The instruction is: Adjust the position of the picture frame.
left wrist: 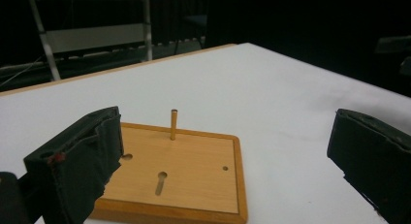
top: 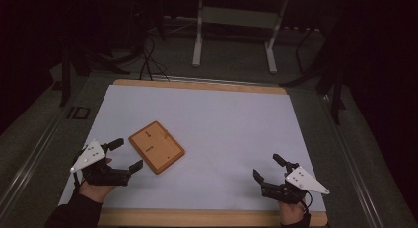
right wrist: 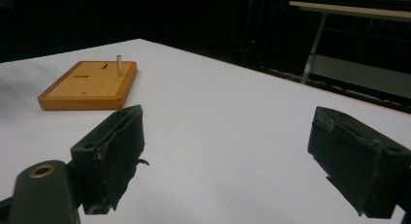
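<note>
— Closest to us, at the near edge of the desk (top: 207, 109), both pairs of tongs are gaping wide with nothing between the jaws. The left tongs (top: 129, 154) sit at the near-left corner, just beside the wooden board (top: 156, 146). The right tongs (top: 267, 168) are at the near-right, well apart from it.

— So the left hand is the one about to work?

— That's my guess. Its jaws point at the board's near-left edge, one jaw tip almost at the corner. From the left gripper view the board (left wrist: 179, 178) lies flat between the open jaws, with a thin upright peg (left wrist: 173, 124) standing near its far edge and a slot and small holes in its face.

— How would you go about it?

— If the peg is the aim, I'd come in level, centre the jaws on either side of it, and close gently, since it's slim and would tip or snap if caught off-centre. The board looks light, so a careless nudge could slide it on the white sheet.

— And the hands?

— The left hand (top: 96, 188) grips from underneath, wrist low, tongs angled rightward and away. The right hand (top: 291, 212) comes up from the near edge, tongs angled leftward and away, resting idle. Beyond the desk there's a white frame (top: 234, 20) on the floor in the dark.
</note>
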### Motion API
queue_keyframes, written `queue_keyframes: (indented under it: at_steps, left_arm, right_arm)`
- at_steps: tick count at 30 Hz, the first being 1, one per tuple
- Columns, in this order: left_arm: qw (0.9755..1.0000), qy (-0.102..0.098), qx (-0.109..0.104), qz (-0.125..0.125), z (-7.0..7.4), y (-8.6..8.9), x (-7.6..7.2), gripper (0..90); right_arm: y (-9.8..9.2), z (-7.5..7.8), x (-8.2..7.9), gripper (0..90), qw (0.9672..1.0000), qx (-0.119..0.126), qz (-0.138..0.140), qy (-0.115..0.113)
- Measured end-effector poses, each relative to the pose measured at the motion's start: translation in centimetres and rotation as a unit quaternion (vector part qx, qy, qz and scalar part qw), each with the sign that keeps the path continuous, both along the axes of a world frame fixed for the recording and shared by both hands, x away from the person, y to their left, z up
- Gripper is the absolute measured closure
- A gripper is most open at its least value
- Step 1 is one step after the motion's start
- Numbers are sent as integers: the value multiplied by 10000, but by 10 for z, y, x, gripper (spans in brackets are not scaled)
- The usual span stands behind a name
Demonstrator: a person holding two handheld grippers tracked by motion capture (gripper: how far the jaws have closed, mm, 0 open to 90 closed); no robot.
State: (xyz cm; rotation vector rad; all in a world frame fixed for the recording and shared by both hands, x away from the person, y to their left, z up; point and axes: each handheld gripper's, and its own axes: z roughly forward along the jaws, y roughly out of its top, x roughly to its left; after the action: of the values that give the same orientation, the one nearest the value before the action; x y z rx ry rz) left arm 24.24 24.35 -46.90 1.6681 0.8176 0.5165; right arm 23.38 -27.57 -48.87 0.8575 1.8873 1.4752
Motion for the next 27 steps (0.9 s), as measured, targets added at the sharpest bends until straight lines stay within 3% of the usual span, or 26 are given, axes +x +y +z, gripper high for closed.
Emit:
queue_keyframes:
  at_steps: [5,15,27]
  left_arm:
    - [10000,-48,-69,27,0,-5,14,0]
    - [9998,57,205,-30,-4,-17,35,6]
    - [9990,238,347,-118,-13,-31,62,6]
  right_arm:
    - [2,0,-1,126,10000,-27,23,-10]
    - [2,1,-2,126,10000,-45,32,-9]
    - [3,1,-2,126,10000,-62,47,-14]
